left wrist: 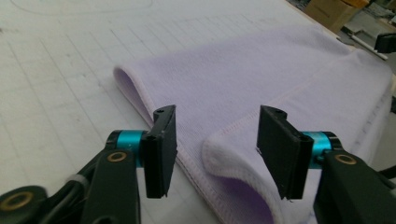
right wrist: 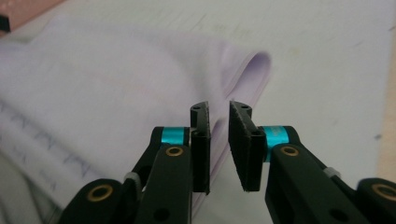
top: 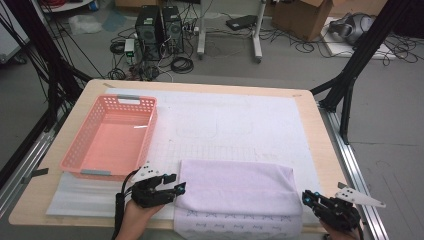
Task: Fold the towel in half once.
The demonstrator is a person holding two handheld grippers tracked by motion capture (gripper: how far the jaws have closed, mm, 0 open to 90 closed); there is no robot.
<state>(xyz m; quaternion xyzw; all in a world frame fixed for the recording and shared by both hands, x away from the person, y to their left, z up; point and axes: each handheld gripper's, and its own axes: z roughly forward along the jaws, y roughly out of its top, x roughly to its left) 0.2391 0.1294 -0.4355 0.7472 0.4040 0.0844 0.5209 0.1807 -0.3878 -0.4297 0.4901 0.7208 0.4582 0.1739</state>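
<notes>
A wooden table (top: 310,130), seen from above, is covered by a white gridded mat (top: 235,125). A folded lavender towel (top: 237,187) lies on the mat at the near edge, at about 6 o'clock from the table's middle, with its lower layer hanging slightly over the front edge. A pink plastic basket (top: 82,145) sits at about 9 o'clock, well apart from the towel's far side but near its left end.

The left gripper (top: 175,189) rests at the towel's left edge, at 9 o'clock from the cloth, held by a hand (top: 135,215) coming in from the bottom. Its jaws are released: in the left gripper view the two black pads stand wide apart, and a folded corner of the towel (left wrist: 280,74) lies between them without either pad pressing on it.

The right gripper (top: 306,197) sits at the towel's right end, at about 3 o'clock from the cloth. In the right gripper view its pads (right wrist: 201,144) stand slightly parted (a narrow gap shows between them), gripping nothing; the towel's looped right edge (right wrist: 254,65) lies just beyond the tips.
</notes>
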